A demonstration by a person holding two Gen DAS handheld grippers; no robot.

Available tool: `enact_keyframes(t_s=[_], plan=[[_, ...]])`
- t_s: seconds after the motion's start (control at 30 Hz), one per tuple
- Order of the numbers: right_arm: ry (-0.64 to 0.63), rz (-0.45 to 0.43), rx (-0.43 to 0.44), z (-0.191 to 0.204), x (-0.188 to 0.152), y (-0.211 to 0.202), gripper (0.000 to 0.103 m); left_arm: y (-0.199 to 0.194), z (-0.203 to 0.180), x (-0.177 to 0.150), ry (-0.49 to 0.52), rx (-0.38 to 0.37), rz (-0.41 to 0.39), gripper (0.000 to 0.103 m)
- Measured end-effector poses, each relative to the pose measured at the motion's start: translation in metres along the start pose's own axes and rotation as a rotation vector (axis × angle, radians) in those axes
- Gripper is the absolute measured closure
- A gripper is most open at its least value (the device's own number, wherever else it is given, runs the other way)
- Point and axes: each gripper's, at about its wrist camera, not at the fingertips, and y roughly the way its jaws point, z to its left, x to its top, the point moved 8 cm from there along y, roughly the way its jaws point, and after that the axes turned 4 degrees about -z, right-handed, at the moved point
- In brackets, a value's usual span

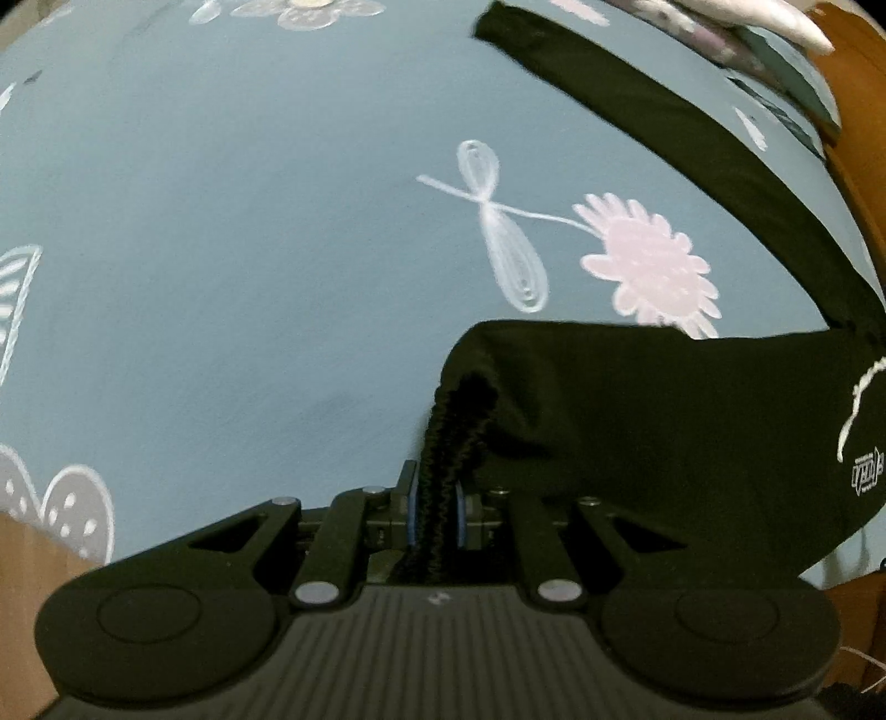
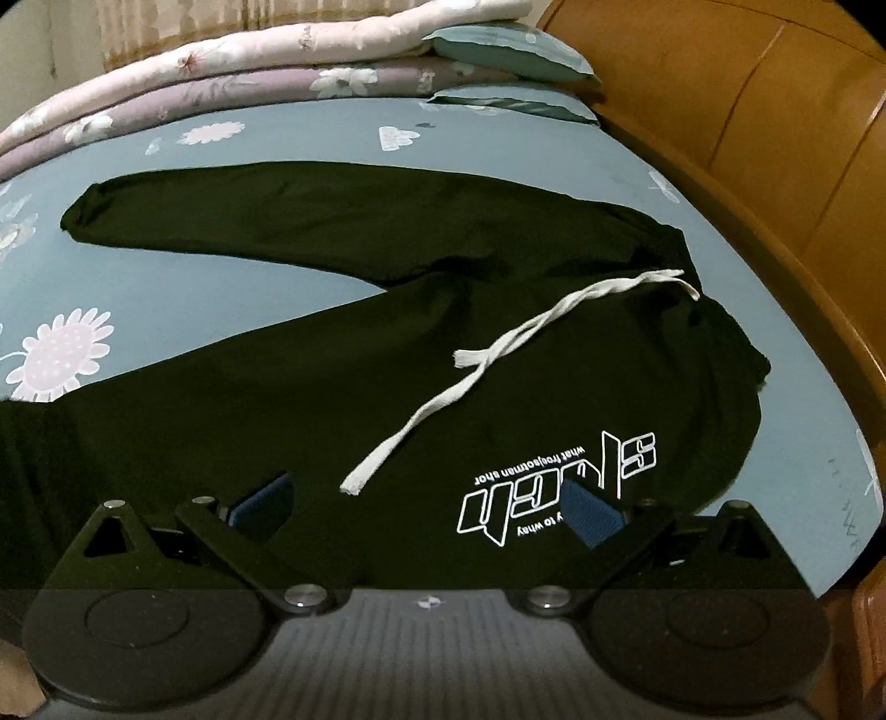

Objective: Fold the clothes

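Note:
Black jogger pants (image 2: 332, 399) lie on the blue flowered bed sheet (image 2: 166, 299), with a white drawstring (image 2: 498, 354) and a white printed logo (image 2: 559, 487) near the waist. The far leg (image 2: 332, 221) stretches out flat to the left. In the left wrist view my left gripper (image 1: 437, 498) is shut on the ribbed cuff (image 1: 454, 421) of the near leg (image 1: 637, 421), which is lifted and bunched over the sheet (image 1: 249, 249). The other leg (image 1: 664, 144) runs along the upper right. My right gripper (image 2: 429, 507) hovers open over the waist area, its blue pads (image 2: 266, 501) wide apart and holding nothing.
Folded floral quilts (image 2: 249, 72) and teal pillows (image 2: 509, 50) are stacked at the back of the bed. A wooden bed frame (image 2: 775, 138) curves along the right side. The sheet's edge and wood (image 1: 33, 548) show at the lower left of the left wrist view.

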Motion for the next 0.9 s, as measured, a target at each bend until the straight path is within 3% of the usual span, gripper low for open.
enact_keyframes(t_s=[0.2, 0.33, 0.5, 0.6, 0.77, 0.9], plan=[[-0.035, 0.000, 0.022, 0.010, 0.018, 0.014, 0.000, -0.003, 0.013, -0.006, -0.063, 0.009, 0.020, 0.091], [-0.069, -0.011, 0.049, 0.012, 0.024, 0.026, 0.000, 0.007, 0.015, -0.007, -0.072, 0.059, 0.022, 0.091], [-0.099, 0.003, 0.103, 0.003, 0.027, 0.046, 0.000, 0.001, 0.011, -0.002, -0.081, 0.114, -0.028, 0.090], [-0.116, 0.001, 0.134, -0.002, 0.036, 0.054, 0.000, -0.001, 0.008, -0.002, -0.102, 0.134, -0.042, 0.084], [-0.125, -0.024, 0.158, -0.012, 0.048, 0.057, 0.000, -0.026, 0.011, 0.007, -0.118, 0.179, -0.121, 0.061], [-0.092, -0.014, 0.153, -0.018, 0.044, 0.060, 0.000, -0.029, -0.001, 0.024, -0.039, 0.157, -0.170, 0.052]])
